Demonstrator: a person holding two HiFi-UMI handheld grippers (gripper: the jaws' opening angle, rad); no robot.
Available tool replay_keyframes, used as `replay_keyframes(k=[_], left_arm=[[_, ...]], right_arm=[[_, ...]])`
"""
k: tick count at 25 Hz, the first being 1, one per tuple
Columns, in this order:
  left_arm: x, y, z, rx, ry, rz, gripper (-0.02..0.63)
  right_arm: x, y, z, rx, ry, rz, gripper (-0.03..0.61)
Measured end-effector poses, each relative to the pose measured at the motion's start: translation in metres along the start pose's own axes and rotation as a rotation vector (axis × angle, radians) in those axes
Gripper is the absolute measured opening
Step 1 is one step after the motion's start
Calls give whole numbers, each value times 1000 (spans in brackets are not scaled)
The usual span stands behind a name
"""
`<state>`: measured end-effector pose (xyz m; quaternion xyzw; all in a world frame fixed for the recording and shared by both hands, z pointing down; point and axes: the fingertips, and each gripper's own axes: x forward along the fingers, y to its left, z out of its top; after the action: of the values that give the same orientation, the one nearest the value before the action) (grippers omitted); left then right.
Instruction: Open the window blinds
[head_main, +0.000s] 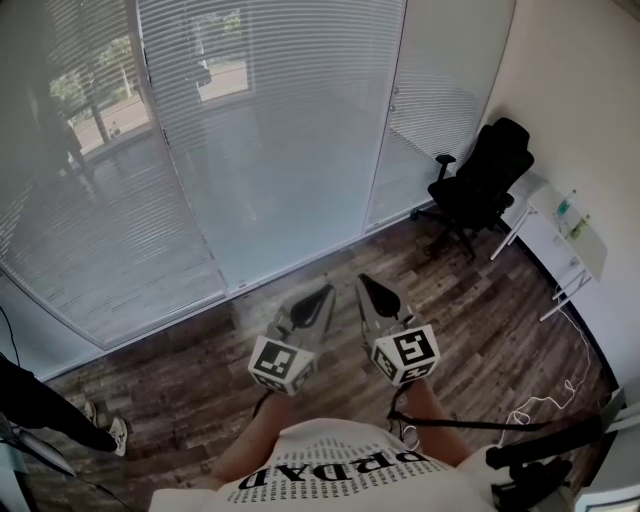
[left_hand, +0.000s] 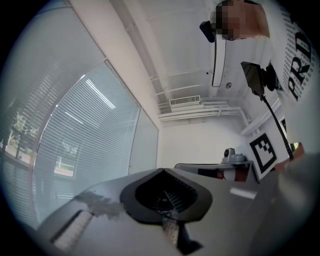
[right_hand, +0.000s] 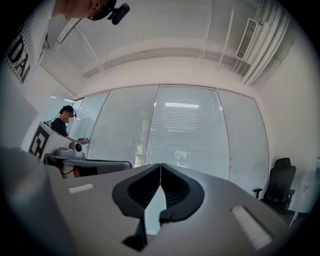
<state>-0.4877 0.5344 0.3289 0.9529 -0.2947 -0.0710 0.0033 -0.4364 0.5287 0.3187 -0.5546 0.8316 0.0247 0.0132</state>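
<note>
White slatted blinds (head_main: 270, 130) hang closed over the tall glass panels ahead; in the left gripper view the blinds (left_hand: 85, 145) fill the left side, and in the right gripper view the blinds (right_hand: 187, 130) stand straight ahead. My left gripper (head_main: 326, 291) and right gripper (head_main: 364, 281) are held side by side over the wood floor, well short of the glass and pointing toward it. The left gripper (left_hand: 162, 170) has its jaws met at the tip with nothing between them. The right gripper (right_hand: 160, 165) is likewise shut and holds nothing.
A black office chair (head_main: 483, 185) stands in the right corner beside a white table (head_main: 565, 235) with bottles. Another person (head_main: 40, 405) stands at the far left. White cable (head_main: 545, 400) lies on the floor at right, near a dark stand (head_main: 540, 455).
</note>
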Motion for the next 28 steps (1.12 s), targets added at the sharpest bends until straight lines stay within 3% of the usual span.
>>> replay_keyframes(k=[6, 13, 17, 25, 28], left_arm=[[0, 17, -9, -2, 7, -34, -8], [10, -5, -8, -57, -20, -42, -8], [11, -3, -22, -29, 13, -51, -8], [60, 28, -47, -28, 42, -44, -8], [73, 22, -59, -31, 49, -36, -8]], right_arm=[[20, 0, -1, -23, -3, -37, 9], [9, -7, -8, -52, 4, -46, 9], [9, -14, -12, -36, -6, -52, 8], [50, -58, -32, -30, 9, -27, 9], [47, -72, -42, -36, 22, -10, 8]])
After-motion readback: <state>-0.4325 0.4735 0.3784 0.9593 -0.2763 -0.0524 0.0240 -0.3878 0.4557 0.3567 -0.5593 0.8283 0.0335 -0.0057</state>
